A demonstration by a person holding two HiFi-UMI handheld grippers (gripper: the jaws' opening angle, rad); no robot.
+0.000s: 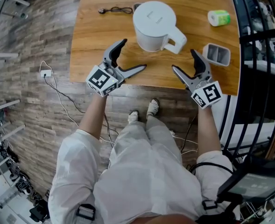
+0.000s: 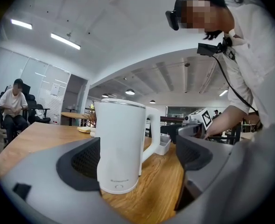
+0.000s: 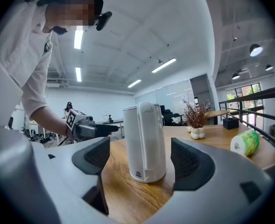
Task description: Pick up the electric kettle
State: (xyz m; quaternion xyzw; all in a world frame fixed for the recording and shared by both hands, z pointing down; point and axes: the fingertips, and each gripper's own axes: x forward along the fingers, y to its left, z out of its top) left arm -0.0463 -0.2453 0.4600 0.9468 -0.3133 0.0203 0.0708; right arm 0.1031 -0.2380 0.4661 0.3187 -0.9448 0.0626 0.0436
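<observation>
Jaws on the left gripper [image 1: 134, 54] and right gripper [image 1: 183, 59] are standing spread and empty, flanking the white electric kettle [image 1: 154, 26] sitting upright on the wooden table [image 1: 95, 41], so both should be closing squarely on its body, avoiding the handle.

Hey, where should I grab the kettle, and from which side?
Take the handle with the right gripper, coming from the near right. The kettle stands upright and its handle juts toward that gripper, whose open jaws could probably span it.
</observation>
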